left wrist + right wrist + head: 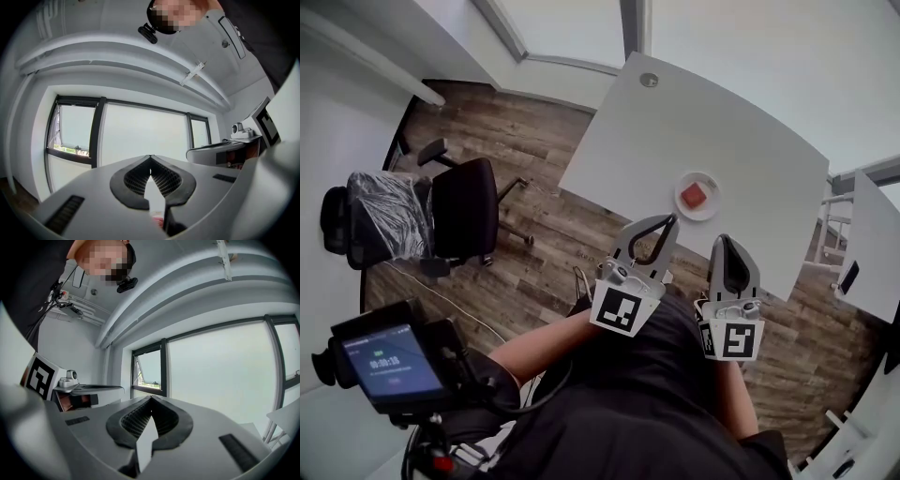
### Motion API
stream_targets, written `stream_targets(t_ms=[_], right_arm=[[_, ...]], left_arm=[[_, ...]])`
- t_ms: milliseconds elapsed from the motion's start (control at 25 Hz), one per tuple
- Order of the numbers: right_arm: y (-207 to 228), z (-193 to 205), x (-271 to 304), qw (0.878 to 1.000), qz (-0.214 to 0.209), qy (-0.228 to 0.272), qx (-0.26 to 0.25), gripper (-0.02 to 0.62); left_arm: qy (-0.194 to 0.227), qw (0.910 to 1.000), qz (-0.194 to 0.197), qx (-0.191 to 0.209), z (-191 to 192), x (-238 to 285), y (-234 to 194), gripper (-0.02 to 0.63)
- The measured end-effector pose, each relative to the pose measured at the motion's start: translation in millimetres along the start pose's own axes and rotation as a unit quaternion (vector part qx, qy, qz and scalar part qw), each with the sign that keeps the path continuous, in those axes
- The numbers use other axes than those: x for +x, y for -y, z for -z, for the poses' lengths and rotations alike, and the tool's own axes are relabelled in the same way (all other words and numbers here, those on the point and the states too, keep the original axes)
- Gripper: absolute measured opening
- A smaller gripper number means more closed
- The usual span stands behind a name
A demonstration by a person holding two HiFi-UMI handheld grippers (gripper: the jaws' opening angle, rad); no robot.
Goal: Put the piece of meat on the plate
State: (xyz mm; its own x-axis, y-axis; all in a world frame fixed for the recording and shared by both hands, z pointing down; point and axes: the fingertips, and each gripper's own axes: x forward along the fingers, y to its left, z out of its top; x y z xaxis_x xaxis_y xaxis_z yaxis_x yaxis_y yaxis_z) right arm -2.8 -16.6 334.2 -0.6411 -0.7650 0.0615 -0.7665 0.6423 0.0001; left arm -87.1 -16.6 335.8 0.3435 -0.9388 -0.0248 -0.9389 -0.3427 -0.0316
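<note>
- The left gripper (150, 158) has its jaws pressed together tip to tip, with nothing between them. Only a window (140, 136) shows beyond.
- The right gripper (151, 399) is the same: its jaws are closed, the tips meet, and it is empty.
- In the head view both grippers hang side by side close to the person's body. They sit just off the near edge of the counter (741, 131), point toward it, and touch nothing.
- The piece of meat (695, 195), a small red block, lies on the plate (682, 208). The plate is a small white round dish near the counter's near edge, just ahead of the jaw tips but apart from them.
- From how things lie, the task looks finished, with nothing left to carry.
- The main risk is a stray forward reach. Closed jaws pushed toward the counter could knock the plate's rim.
- A light plate on a smooth top probably slides easily. Being this close to the edge, it could tip onto the wooden floor (534, 159) and spill the meat.
- Drawing the grippers back or up, not forward, seems the safe way out.
</note>
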Motion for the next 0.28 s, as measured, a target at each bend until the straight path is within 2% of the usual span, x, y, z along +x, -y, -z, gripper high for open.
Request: stream_targets(t_ms=[280], right_arm=[[-7.3,2.0,6.4,1.000,-0.007,-0.009,-0.003,0.006]], left_arm=[[0.002,1.0000,0.000,0.004,0.2,-1.4,-3.7,0.006]])
